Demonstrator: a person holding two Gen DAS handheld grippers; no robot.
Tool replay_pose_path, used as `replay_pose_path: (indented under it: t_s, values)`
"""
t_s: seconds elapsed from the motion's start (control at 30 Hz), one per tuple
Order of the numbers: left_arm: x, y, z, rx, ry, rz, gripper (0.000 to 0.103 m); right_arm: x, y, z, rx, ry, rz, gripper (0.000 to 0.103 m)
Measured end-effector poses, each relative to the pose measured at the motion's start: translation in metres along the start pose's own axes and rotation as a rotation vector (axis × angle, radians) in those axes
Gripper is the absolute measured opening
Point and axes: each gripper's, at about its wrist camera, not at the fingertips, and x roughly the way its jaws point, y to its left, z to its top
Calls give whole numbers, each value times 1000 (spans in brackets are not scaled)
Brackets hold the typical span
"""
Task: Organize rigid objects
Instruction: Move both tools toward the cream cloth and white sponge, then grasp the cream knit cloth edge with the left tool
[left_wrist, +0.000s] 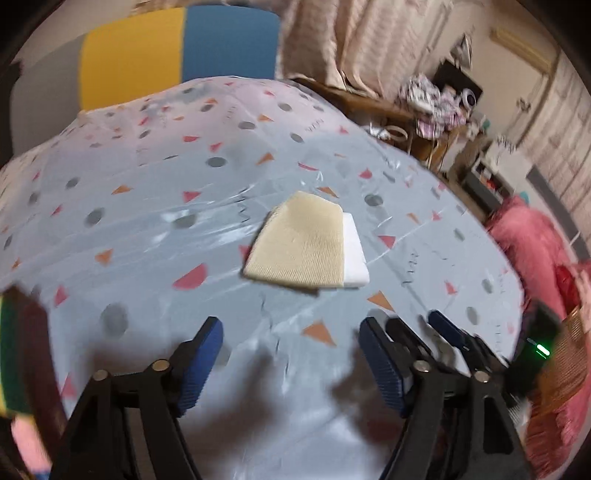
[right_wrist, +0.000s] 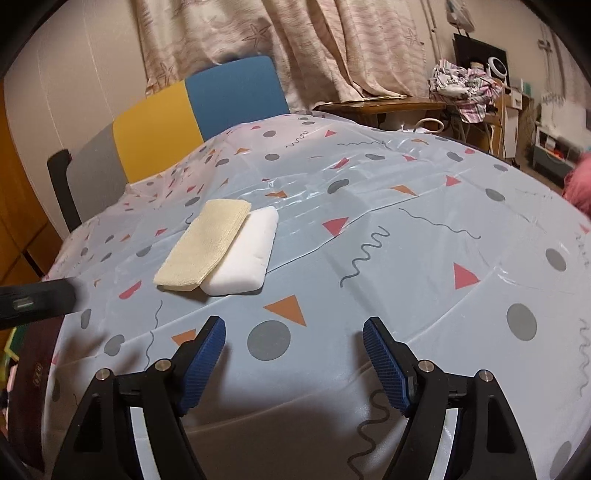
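Note:
A folded cream cloth (left_wrist: 299, 247) lies on the patterned tablecloth (left_wrist: 147, 206), its edge lapping over a white foam block (left_wrist: 354, 254). In the right wrist view the cream cloth (right_wrist: 203, 243) and white block (right_wrist: 245, 254) lie side by side, left of centre. My left gripper (left_wrist: 291, 354) is open and empty, a short way in front of the pair. My right gripper (right_wrist: 293, 354) is open and empty, in front and to the right of them. The right gripper's fingers (left_wrist: 447, 328) show at the right of the left wrist view.
A chair with yellow and blue back (right_wrist: 195, 107) stands behind the table. A wooden side table (right_wrist: 384, 107) with clothes (right_wrist: 465, 92) is at the back right. A pink bundle (left_wrist: 528, 243) lies beyond the table's right edge. A dark object (right_wrist: 33, 302) is at the left edge.

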Motion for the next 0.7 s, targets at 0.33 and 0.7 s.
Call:
replay_pose_path:
  t_s: [0.33,0.7]
  values:
    - [80,-34,43,160,2,64,84,6,-12,-7,64,-3,39,78]
    - [94,5,36,26,10,-93,29,8,-15,-7,76,-11,54,78]
